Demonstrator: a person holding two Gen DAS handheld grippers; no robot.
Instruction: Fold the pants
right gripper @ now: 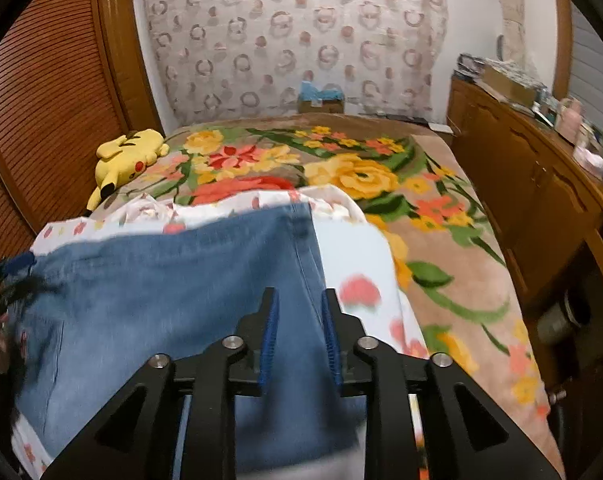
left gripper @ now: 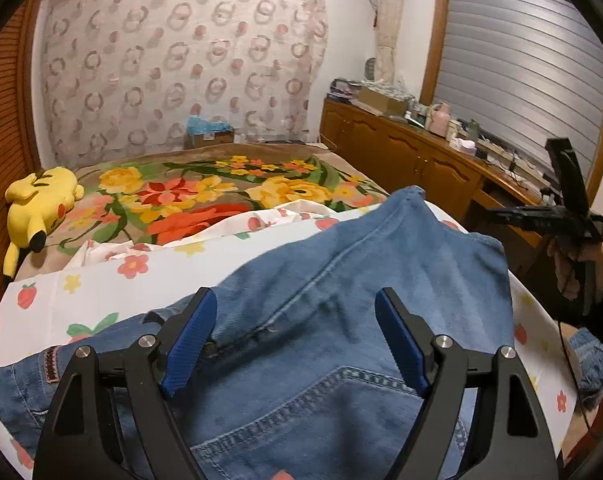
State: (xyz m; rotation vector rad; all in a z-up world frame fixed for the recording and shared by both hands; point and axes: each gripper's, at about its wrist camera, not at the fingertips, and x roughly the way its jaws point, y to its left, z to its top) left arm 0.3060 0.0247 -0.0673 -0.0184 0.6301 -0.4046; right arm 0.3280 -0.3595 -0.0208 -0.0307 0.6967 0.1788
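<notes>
Right gripper (right gripper: pixel 299 300) jaws slightly apart, empty, above the jeans (right gripper: pixel 161 280) folded on the white sheet (right gripper: pixel 353 248). Left gripper (left gripper: pixel 297 304) wide, empty. Between folds; next needs a fresh hem grip.

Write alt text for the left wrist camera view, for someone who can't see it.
Blue jeans lie spread on a flower-print sheet on a bed, with the left gripper open just above them, holding nothing. A yellow plush toy lies at the bed's left edge; the right gripper, held in a hand, is at the right.
</notes>
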